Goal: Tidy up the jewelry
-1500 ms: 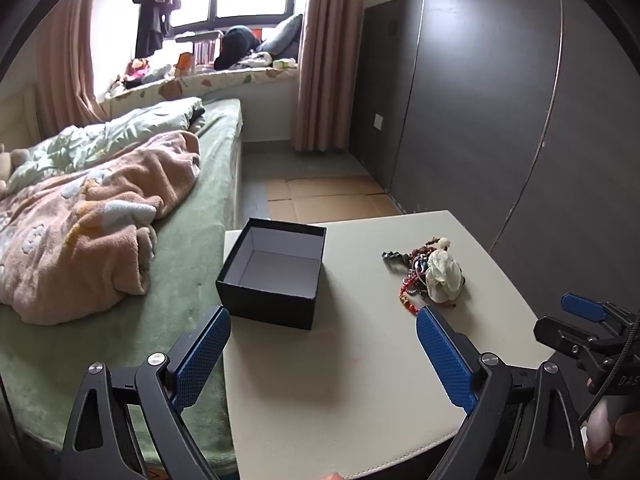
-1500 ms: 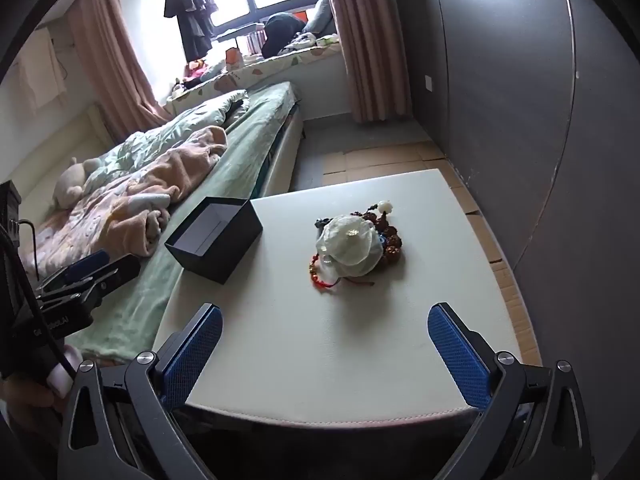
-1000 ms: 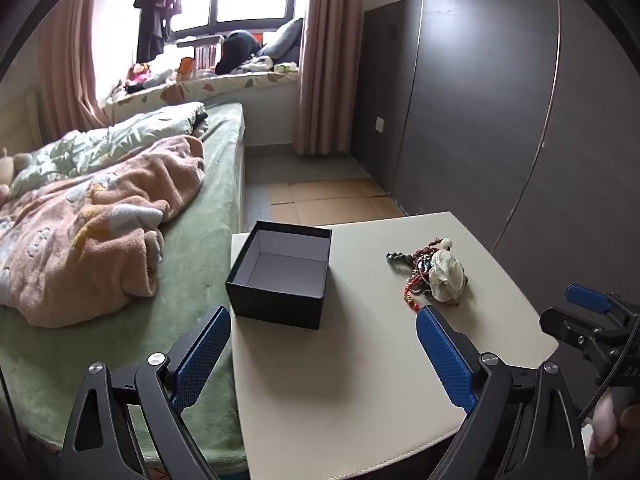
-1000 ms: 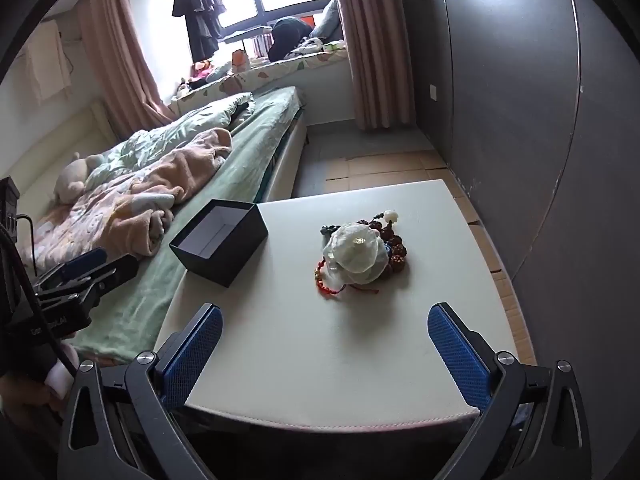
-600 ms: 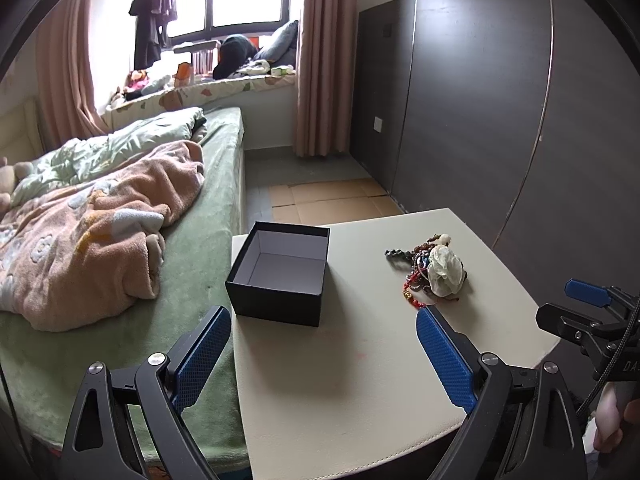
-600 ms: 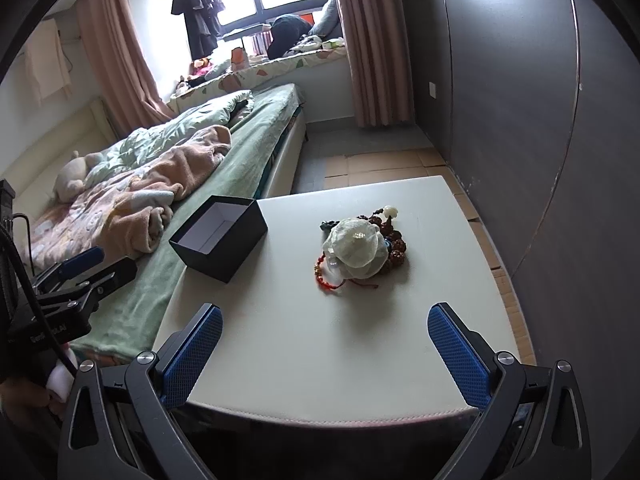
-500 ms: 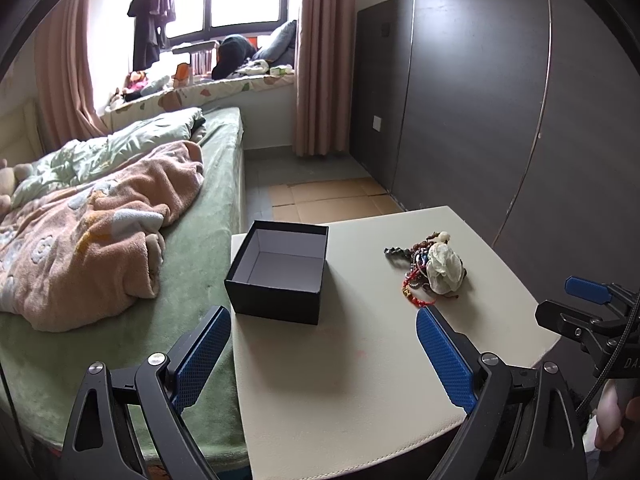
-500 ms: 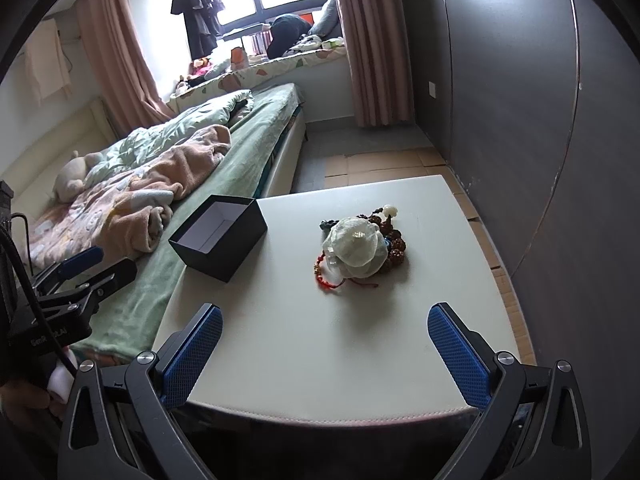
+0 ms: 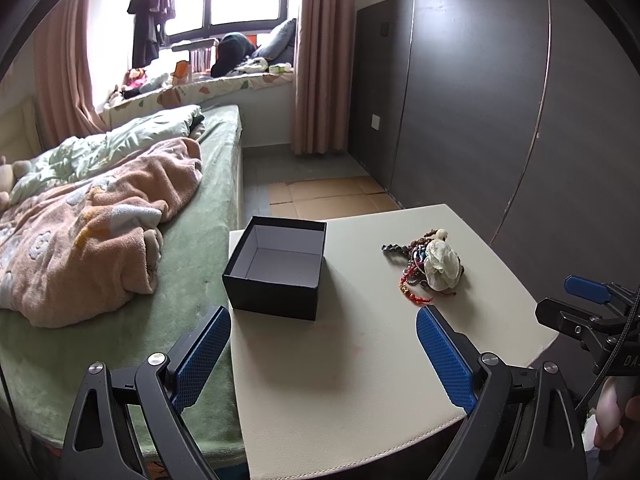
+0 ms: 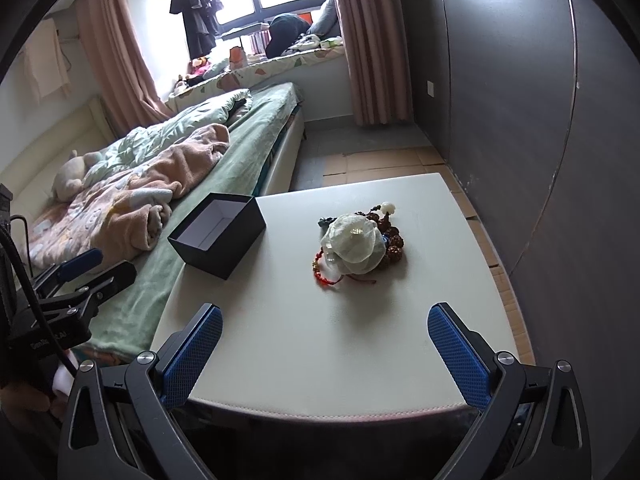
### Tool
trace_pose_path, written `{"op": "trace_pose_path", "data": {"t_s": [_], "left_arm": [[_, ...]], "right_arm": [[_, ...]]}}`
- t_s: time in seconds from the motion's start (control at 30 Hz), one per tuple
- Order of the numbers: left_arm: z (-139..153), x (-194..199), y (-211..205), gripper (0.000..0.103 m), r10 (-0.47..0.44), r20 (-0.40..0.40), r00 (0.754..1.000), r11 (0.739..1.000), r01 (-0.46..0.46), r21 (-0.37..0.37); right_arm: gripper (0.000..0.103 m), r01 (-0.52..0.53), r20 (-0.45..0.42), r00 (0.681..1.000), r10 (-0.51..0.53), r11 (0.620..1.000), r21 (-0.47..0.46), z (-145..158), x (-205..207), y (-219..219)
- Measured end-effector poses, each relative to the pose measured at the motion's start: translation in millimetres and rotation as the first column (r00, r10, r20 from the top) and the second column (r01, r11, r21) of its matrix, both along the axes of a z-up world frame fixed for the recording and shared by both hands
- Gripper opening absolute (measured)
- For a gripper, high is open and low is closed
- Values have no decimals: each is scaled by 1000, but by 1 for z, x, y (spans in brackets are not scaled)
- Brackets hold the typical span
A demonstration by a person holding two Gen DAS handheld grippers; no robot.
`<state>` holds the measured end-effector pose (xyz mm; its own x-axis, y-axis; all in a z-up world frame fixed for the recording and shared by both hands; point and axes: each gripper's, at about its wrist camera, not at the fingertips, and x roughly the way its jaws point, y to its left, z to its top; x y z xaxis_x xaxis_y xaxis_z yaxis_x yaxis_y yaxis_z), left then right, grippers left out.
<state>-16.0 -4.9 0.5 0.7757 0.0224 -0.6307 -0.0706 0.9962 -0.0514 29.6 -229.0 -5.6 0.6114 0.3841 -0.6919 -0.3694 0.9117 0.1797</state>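
A tangle of jewelry point(image 9: 428, 264) point(image 10: 360, 246), bead bracelets, a red cord and a pale pouch, lies on the cream table point(image 9: 360, 360) point(image 10: 320, 340). An open black box point(image 9: 278, 266) point(image 10: 218, 232) with a pale inside stands at the table's left edge, with nothing in it. My left gripper point(image 9: 324, 354) is open above the table's near left part, short of the box. My right gripper point(image 10: 325, 350) is open over the near edge, well short of the jewelry. Each gripper shows at the side of the other's view point(image 9: 588, 304) point(image 10: 76, 276).
A bed point(image 9: 200, 240) with a green cover and a peach blanket point(image 9: 88, 232) runs along the table's left side. A dark wardrobe wall point(image 9: 520, 120) stands to the right. Cardboard sheets point(image 9: 332, 196) cover the floor beyond the table.
Both views have shifted only slightly; the grippers hover nearly still, both open. The box and the jewelry have not moved.
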Motion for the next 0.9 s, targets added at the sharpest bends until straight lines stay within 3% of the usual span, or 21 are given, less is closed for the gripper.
{"op": "trace_pose_path", "data": {"t_s": [0.9], "left_arm": [[1, 1, 2, 94, -5, 4, 1000, 1000, 5, -10]], "right_arm": [[103, -4, 22, 1000, 4, 1000, 10, 5, 1, 0]]}}
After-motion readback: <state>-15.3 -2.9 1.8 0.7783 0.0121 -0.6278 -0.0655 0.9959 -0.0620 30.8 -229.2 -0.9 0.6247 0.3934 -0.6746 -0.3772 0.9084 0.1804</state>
